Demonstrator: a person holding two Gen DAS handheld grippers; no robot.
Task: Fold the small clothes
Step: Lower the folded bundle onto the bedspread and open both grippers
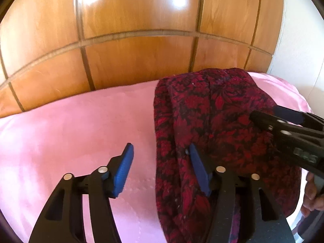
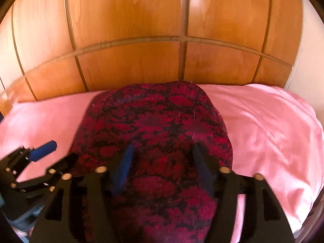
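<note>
- While both my grippers hang over the bed, the red-and-black floral garment lies bunched on the pink sheet, its far edge close to the wooden headboard.
- Garment: dark floral knit, folded over itself; a long ridge runs down its left side in the left wrist view. It sits toward the right half of the sheet as that view shows it, with bare pink sheet on the side away from the wall.
- Left gripper: jaws spread to a middling width, nothing clamped. One blue pad is over bare sheet just beside the garment's left edge; the other pad is over the garment's ridge. I cannot tell whether that pad touches the cloth.
- Right gripper: jaws wide, both blue pads over the middle of the garment, cloth showing between them. No pinch visible; the pads do not press on a fold. This view is blurred.
- In the right wrist view my left gripper appears at the garment's near left side, one blue pad out over the sheet.
- In the left wrist view my right gripper comes in over the garment's right side; part of my hand shows below it, at the garment's right edge.
- Pale wall beyond the garment, beside the headboard's right end.
</note>
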